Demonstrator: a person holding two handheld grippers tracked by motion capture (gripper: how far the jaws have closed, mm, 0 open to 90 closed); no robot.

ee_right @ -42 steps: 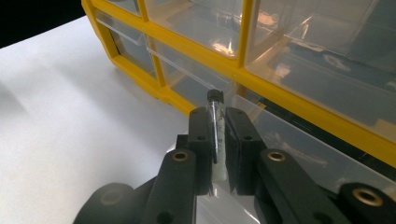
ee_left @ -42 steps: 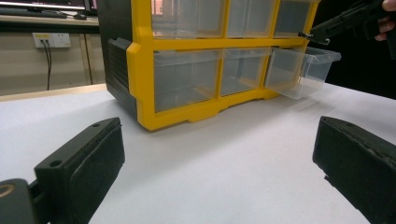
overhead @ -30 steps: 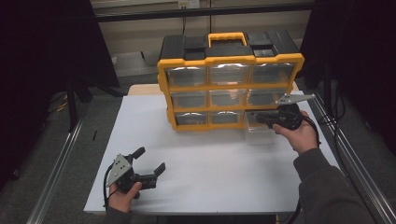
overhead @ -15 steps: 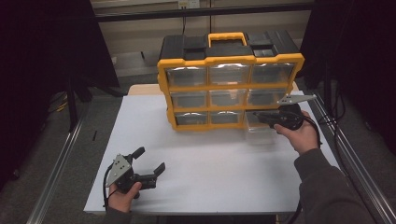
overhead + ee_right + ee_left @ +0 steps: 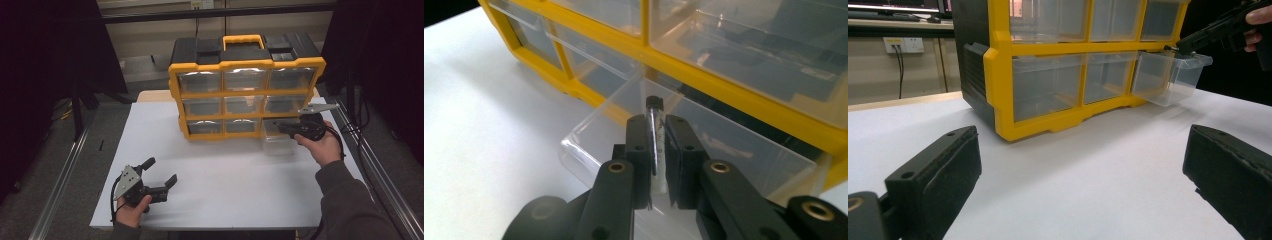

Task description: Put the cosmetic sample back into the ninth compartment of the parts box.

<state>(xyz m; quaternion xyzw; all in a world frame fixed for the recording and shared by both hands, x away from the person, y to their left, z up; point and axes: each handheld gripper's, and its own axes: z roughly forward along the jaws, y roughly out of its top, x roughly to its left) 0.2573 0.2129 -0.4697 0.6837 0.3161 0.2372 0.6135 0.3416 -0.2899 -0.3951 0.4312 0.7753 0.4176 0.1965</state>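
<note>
High view: right hand-held gripper (image 5: 280,127) sits at the pulled-out clear drawer (image 5: 278,142) in the bottom right of the yellow organizer (image 5: 245,95); left hand-held gripper (image 5: 162,174) rests open on the white surface (image 5: 225,175), well apart.

Left gripper view: jaws spread wide, nothing between them; drawer (image 5: 1173,77) sticks out.

Right gripper view: jaws clamp a small clear vial (image 5: 655,135) with a dark cap over the drawer (image 5: 684,150). The vial is probably light, slick and fragile (grip mid-body, gently).
</note>
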